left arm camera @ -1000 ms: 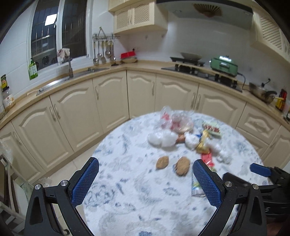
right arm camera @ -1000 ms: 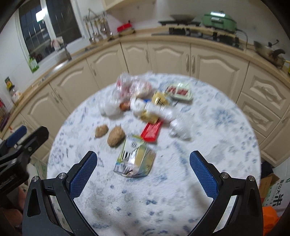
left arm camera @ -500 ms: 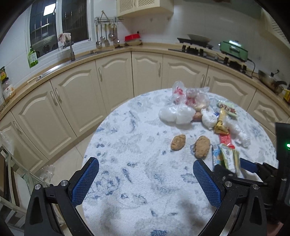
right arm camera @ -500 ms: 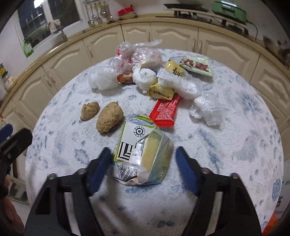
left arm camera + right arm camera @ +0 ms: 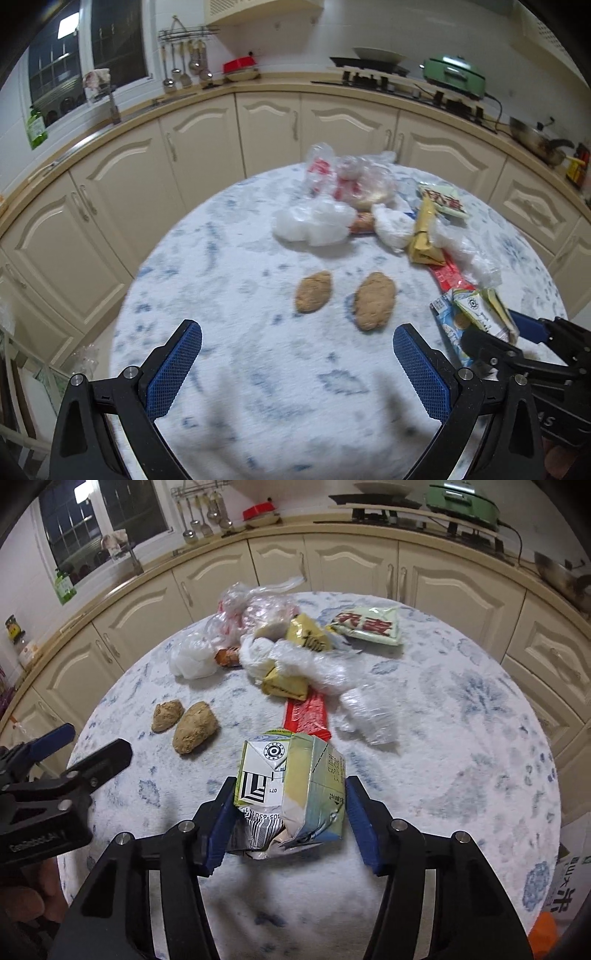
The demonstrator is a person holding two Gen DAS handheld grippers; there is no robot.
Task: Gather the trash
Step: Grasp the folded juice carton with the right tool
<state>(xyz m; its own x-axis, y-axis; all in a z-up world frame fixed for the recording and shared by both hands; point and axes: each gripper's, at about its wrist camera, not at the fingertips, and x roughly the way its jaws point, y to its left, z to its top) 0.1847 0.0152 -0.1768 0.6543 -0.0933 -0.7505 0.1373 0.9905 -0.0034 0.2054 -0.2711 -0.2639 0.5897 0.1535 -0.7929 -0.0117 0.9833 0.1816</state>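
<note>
Two blue pads of the right gripper (image 5: pixel 290 818) closing on the crumpled carton (image 5: pixel 291 786), both touching it, left gripper (image 5: pixel 295 365) spread over bare tablecloth (image 5: pixel 229 280), two brown lumps (image 5: pixel 373 305) just ahead, wrapper pile (image 5: pixel 291 657) beyond, table edge well apart.

Surface (image 5: pixel 461 738): white with blue floral print. Crushed carton (image 5: pixel 291 782): pale green/yellow/white, black barcode. Wrapper (image 5: pixel 306 712) red. Two lumps (image 5: pixel 195 727) brown. Cabinets (image 5: pixel 351 565) cream. Gripper pads (image 5: pixel 417 373) blue, frames black.

Crushed green-and-white carton (image 5: pixel 291 786) lies on the table amid wrappers (image 5: pixel 306 664).
</note>
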